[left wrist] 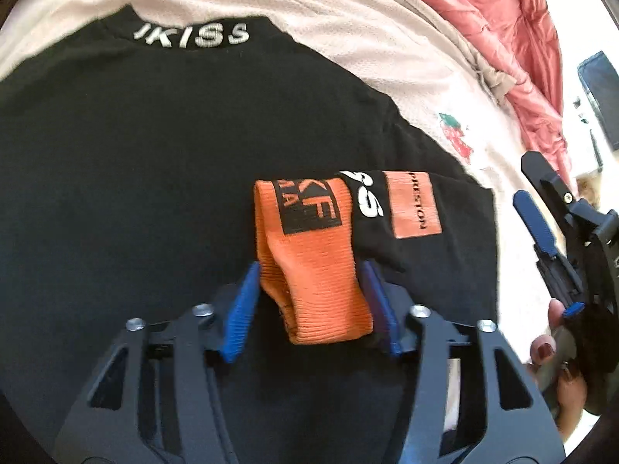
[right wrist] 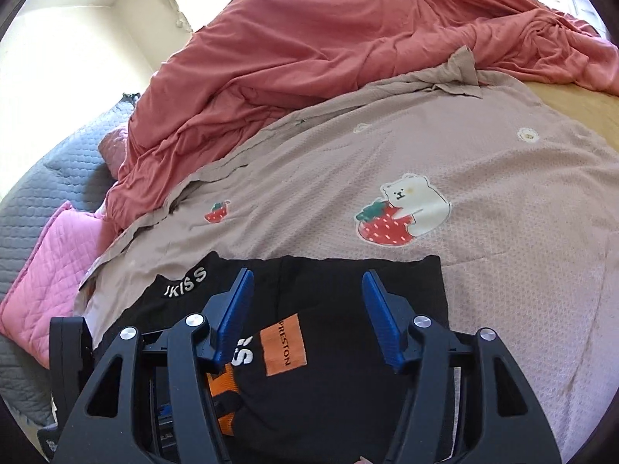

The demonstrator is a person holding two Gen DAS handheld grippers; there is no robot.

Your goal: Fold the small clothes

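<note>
1. Beige bedding (right wrist: 483, 178) with strawberry and bear prints covers the bed; a crumpled coral duvet (right wrist: 329, 46) is heaped at the far side, and a pink quilted pillow (right wrist: 50, 266) sits at the left on a grey quilted cover (right wrist: 42, 193).
2. Lying flat on the beige bedding at the near side is a black shirt (left wrist: 154, 147) with white lettering on its collar and an orange patch (left wrist: 416, 205) on a folded sleeve.
3. An orange ribbed cuff (left wrist: 313, 270) rests on the black shirt, just left of the patch.
4. Left tool (left wrist: 309, 305): its blue pads sit close on either side of the orange cuff, narrow, the right pad against the cloth and the left one touching or nearly so; a firm pinch cannot be told.
5. Right tool (right wrist: 307, 317): jaws stand moderately wide above the shirt, nothing between them, the patch visible in the gap.
6. A hand (left wrist: 557, 352) with painted nails holds the right tool at the right edge of the left wrist view.
</note>
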